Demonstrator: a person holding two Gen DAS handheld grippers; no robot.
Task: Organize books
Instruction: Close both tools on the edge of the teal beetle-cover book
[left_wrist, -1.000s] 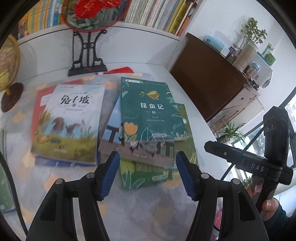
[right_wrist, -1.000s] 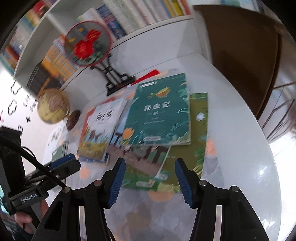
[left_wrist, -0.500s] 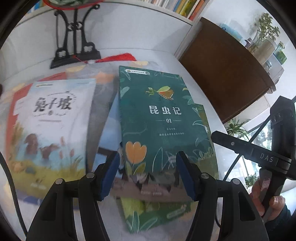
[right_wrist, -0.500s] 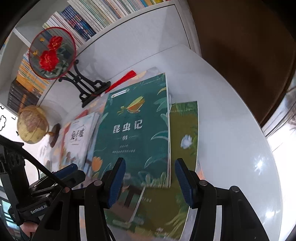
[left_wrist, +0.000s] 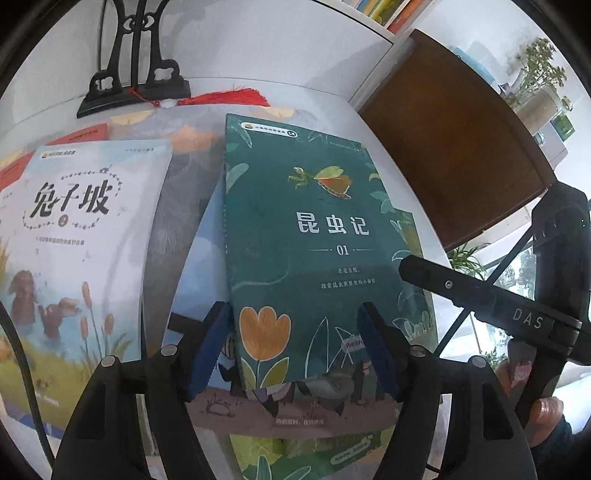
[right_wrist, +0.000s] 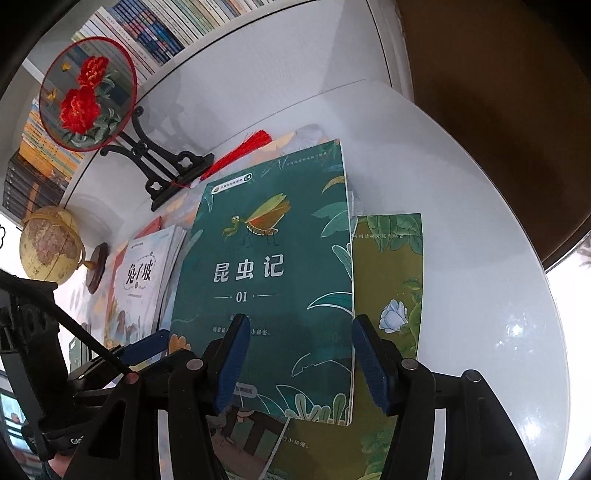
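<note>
My left gripper (left_wrist: 295, 347) has just been opening and my right gripper (right_wrist: 297, 363) hangs open too, both straddling the green insect book (left_wrist: 314, 258) atop the loose pile on the white table (right_wrist: 480, 258), gripping nothing. No book looks sorted yet; all of them remain to be done. Covers beneath it are mostly hidden.

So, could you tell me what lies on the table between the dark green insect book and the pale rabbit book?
In the left wrist view, a blue-covered book shows between the green book and the rabbit book, tucked under the green one.
</note>
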